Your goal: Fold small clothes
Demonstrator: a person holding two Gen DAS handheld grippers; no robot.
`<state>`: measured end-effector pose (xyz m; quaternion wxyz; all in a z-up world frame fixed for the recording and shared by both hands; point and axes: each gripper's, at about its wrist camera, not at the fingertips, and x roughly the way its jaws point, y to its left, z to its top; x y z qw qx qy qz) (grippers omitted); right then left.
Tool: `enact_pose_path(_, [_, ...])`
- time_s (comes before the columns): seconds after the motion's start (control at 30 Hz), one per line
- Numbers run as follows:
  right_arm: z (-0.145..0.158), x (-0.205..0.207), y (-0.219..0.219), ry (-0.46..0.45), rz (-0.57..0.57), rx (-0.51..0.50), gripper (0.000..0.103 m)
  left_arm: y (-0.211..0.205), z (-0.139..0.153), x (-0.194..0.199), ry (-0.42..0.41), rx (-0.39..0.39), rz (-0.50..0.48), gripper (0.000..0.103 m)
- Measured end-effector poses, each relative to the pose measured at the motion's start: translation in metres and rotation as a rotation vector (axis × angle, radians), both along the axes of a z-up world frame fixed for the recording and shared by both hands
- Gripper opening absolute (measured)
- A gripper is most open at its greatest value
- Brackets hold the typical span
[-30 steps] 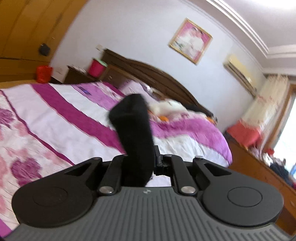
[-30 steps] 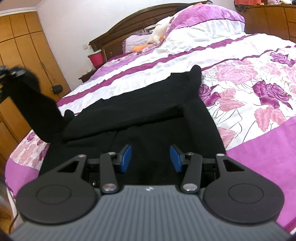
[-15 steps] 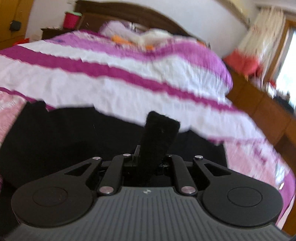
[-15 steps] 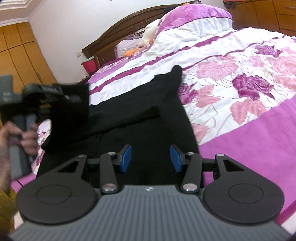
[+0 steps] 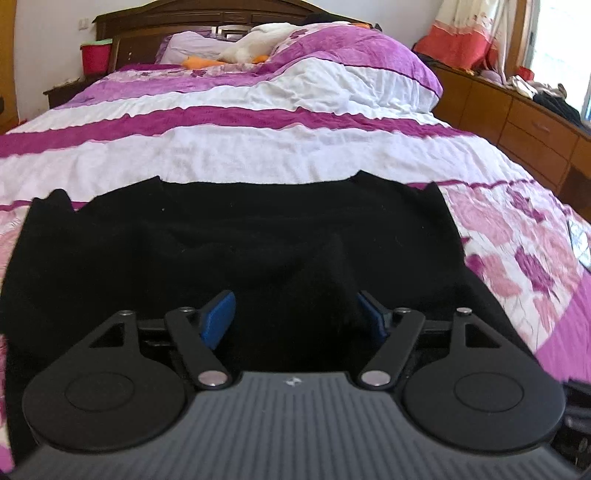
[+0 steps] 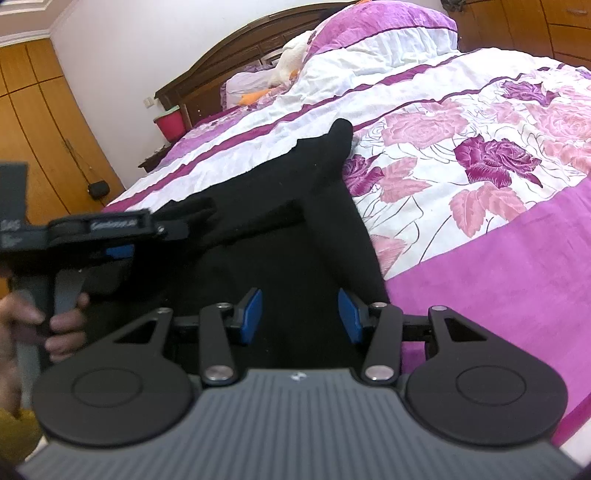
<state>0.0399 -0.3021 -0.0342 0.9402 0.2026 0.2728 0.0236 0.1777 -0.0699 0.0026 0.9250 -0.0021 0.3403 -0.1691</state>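
Black garment [image 5: 236,236] flat on bed [image 5: 295,155], long axis crosswise, parallel w/ headboard [image 5: 207,18].

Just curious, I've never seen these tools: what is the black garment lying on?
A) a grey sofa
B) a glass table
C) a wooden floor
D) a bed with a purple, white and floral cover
D: the black garment is spread flat on the bed cover, purple-and-white striped with pink roses.

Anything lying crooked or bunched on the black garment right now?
Yes. The black garment on the bedspread is not flat: a fold of cloth humps up between the open left gripper pads, and one end sticks out past the top edge. No damage or spills visible.
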Motion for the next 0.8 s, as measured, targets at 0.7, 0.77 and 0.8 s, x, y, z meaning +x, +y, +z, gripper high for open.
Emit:
enact_pose_path(0.7, [0.022,0.041,0.040,-0.013,0.076,0.047,0.050,0.116,0.012,-0.059,0.018,0.035,0.251,0.078])
enact_pose_path(0.77, [0.022,0.048,0.043,0.004,0.078,0.068,0.051,0.123,0.006,-0.056,0.038,0.057,0.289,0.078])
enact_pose_path(0.8, [0.024,0.052,0.046,0.008,0.084,0.071,0.051,0.125,0.003,-0.054,0.044,0.066,0.307,0.078])
